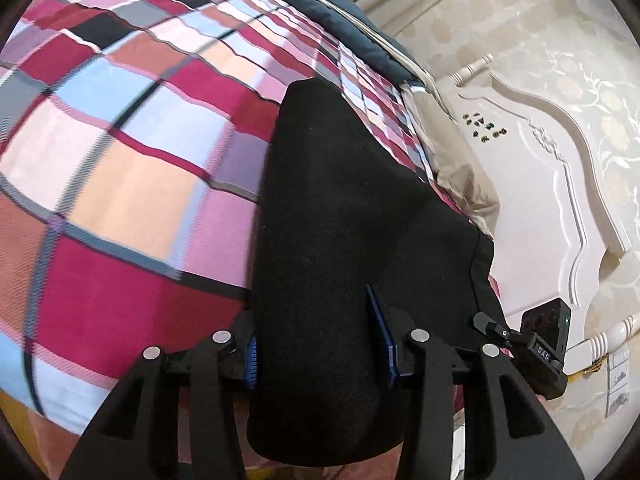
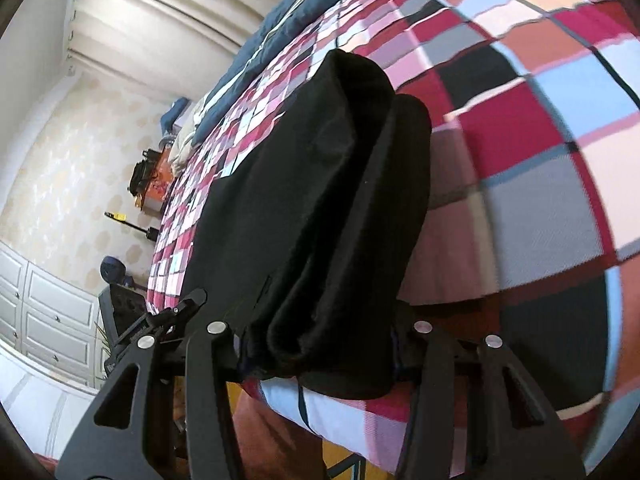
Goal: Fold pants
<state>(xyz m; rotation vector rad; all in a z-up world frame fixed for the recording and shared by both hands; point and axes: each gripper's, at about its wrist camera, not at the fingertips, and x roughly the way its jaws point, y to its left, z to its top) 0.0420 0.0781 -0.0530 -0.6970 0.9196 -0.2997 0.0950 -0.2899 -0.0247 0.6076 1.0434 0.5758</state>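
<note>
I see the black pants (image 1: 344, 216) bunched into thick folds, stretched over the checked bedspread (image 1: 120, 160) and hanging between my two tools. My left gripper (image 1: 320, 344) is clamped on one thick bundle of the cloth, blue pads (image 1: 380, 332) pressing its sides. My right gripper (image 2: 320, 344) pinches the doubled folds at the bed's edge. A white carved headboard (image 1: 540, 184) stands beyond the bed.
</note>
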